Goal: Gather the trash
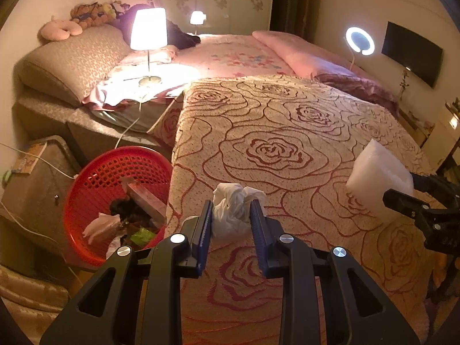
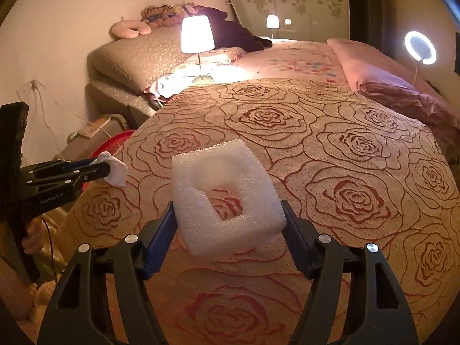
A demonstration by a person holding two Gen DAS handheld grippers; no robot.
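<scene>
Presently, left gripper (image 1: 231, 212): jaws nearly closed, clamped on a crumpled white tissue (image 1: 234, 211) held above the bed's edge. Right gripper (image 2: 228, 218): jaws at mid-width, pressed against both sides of a white foam block (image 2: 224, 195), square, pebbled, with a cut-out hole through its middle, over the rose-patterned bedspread (image 1: 287, 132). Red mesh basket (image 1: 115, 195): on the floor beside the bed, just left of the tissue, holding wrappers and scraps. Beyond: lit table lamp (image 1: 148, 30), ring light (image 1: 358, 41), pink pillow (image 1: 290, 49).
</scene>
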